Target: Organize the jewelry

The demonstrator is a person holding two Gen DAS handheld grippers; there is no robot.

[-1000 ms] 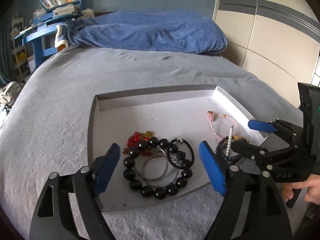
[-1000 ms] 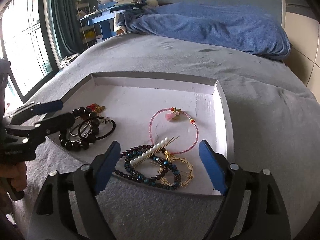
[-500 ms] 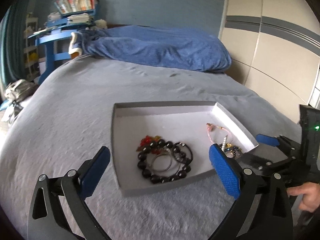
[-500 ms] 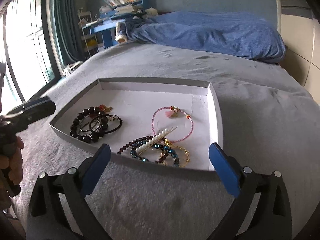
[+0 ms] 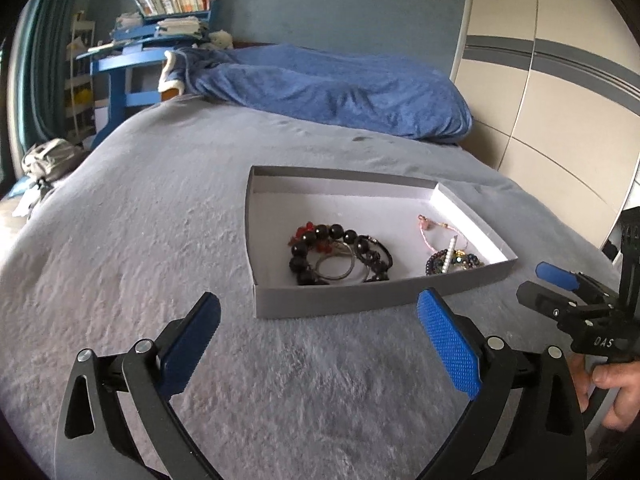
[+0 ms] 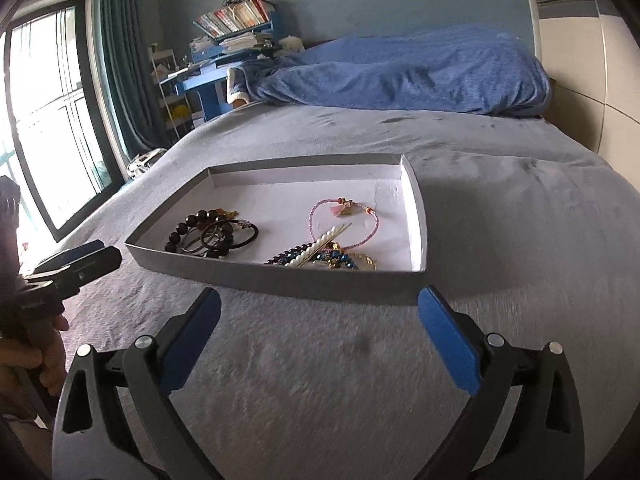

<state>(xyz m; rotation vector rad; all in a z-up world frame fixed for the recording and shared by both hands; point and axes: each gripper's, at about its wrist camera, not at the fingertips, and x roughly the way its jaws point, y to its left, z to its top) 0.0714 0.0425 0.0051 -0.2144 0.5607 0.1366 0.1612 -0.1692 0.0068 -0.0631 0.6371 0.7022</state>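
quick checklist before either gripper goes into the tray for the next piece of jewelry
1. Left gripper open and empty: ok.
2. Right gripper open and empty: ok.
3. Tray flat on the bed, near wall between grippers and jewelry: ok.
4. Black bead bracelet free to lift alone: not ok, rings and a black band overlap it.
5. Pink cord bracelet separate: cannot tell, its near end meets the pearl strand.

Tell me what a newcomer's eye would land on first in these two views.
First, the shallow grey tray in the middle of the grey bed, with black bead bracelets heaped at its left and a pink string bracelet toward its right. Next, the open left gripper and right gripper, both short of the tray.
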